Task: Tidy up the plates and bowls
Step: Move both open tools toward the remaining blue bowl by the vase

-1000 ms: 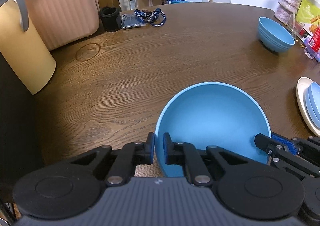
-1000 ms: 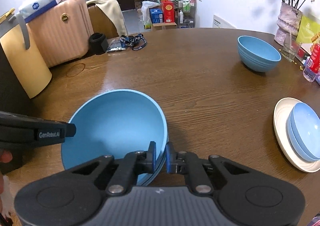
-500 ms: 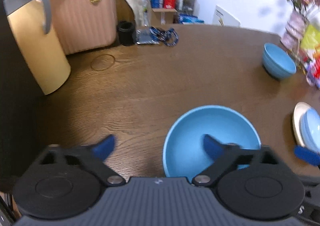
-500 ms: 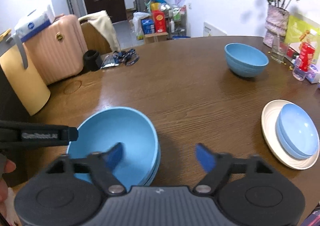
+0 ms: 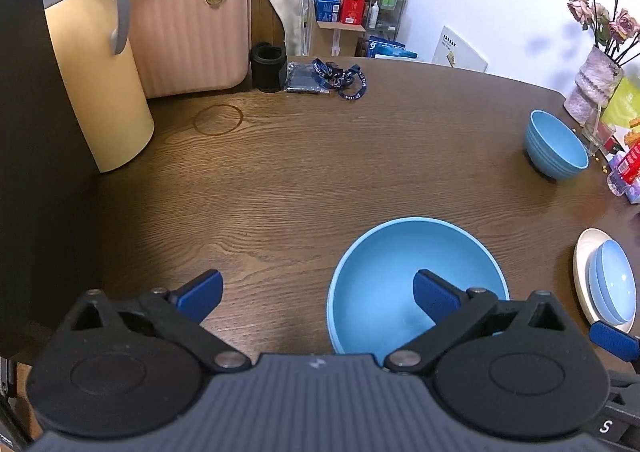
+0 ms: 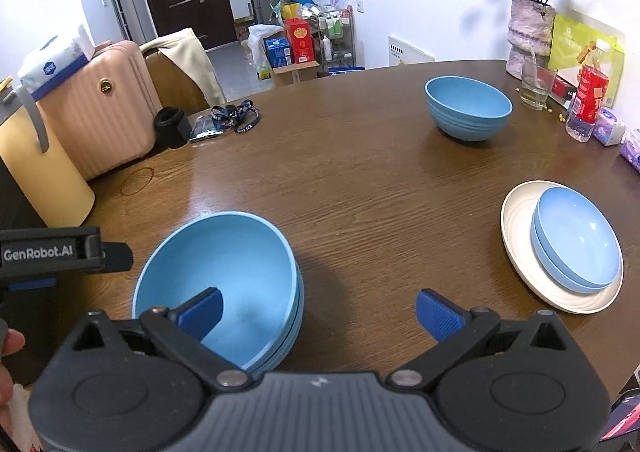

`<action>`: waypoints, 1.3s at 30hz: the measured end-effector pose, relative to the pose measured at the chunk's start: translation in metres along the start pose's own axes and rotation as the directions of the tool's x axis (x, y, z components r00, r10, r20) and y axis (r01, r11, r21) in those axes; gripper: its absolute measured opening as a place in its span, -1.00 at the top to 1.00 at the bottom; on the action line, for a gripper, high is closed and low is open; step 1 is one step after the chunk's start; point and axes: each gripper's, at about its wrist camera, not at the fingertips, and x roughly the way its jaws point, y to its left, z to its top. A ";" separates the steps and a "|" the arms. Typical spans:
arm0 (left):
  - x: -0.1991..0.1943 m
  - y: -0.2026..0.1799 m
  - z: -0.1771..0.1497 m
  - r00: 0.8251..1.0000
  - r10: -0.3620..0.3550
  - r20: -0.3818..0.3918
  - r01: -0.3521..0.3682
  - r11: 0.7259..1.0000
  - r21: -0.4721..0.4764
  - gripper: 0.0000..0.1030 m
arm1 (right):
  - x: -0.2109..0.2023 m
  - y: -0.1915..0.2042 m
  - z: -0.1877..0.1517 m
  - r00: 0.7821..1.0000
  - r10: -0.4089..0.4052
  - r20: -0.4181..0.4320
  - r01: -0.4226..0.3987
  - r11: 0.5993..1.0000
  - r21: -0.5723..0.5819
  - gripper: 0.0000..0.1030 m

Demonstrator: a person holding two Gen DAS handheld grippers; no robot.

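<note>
A stack of blue bowls (image 5: 412, 276) (image 6: 224, 272) sits on the wooden table near the front edge. My left gripper (image 5: 318, 292) is open and raised above the stack's left rim, holding nothing. My right gripper (image 6: 318, 312) is open and raised above its right rim, holding nothing. A single blue bowl (image 5: 556, 150) (image 6: 468, 114) stands at the far right. A cream plate (image 6: 520, 252) with stacked light blue plates (image 6: 576, 238) lies at the right; it also shows in the left wrist view (image 5: 582, 272).
A yellow bin (image 5: 96, 92) and a pink suitcase (image 5: 188, 24) stand past the table's left edge. A black cup (image 5: 269, 67) and a lanyard (image 5: 340, 78) lie at the back. A vase (image 6: 528, 36), glass (image 6: 536, 88) and red bottle (image 6: 590, 104) stand at the right.
Both grippers opened and let go of the bowl's rim, then pulled back and up. The bowl now rests on the stack.
</note>
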 end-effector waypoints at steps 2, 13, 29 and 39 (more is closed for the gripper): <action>-0.002 0.001 -0.001 1.000 0.001 0.002 -0.001 1.000 0.000 -1.00 | -0.002 0.000 0.000 1.000 -0.002 0.001 0.002 1.000 -0.001 -1.00; -0.011 0.001 -0.005 1.000 -0.005 0.011 0.005 1.000 0.001 -1.00 | -0.011 0.002 -0.004 1.000 -0.010 0.010 0.010 1.000 0.000 -1.00; -0.023 -0.011 -0.006 0.999 -0.037 0.021 0.037 0.999 0.007 -1.00 | -0.020 -0.006 -0.006 0.999 -0.026 0.023 0.026 0.999 0.022 -1.00; -0.029 -0.045 0.009 0.998 -0.054 0.032 0.054 0.998 -0.007 -1.00 | -0.023 -0.042 0.023 0.998 -0.036 0.060 0.031 0.997 0.071 -1.00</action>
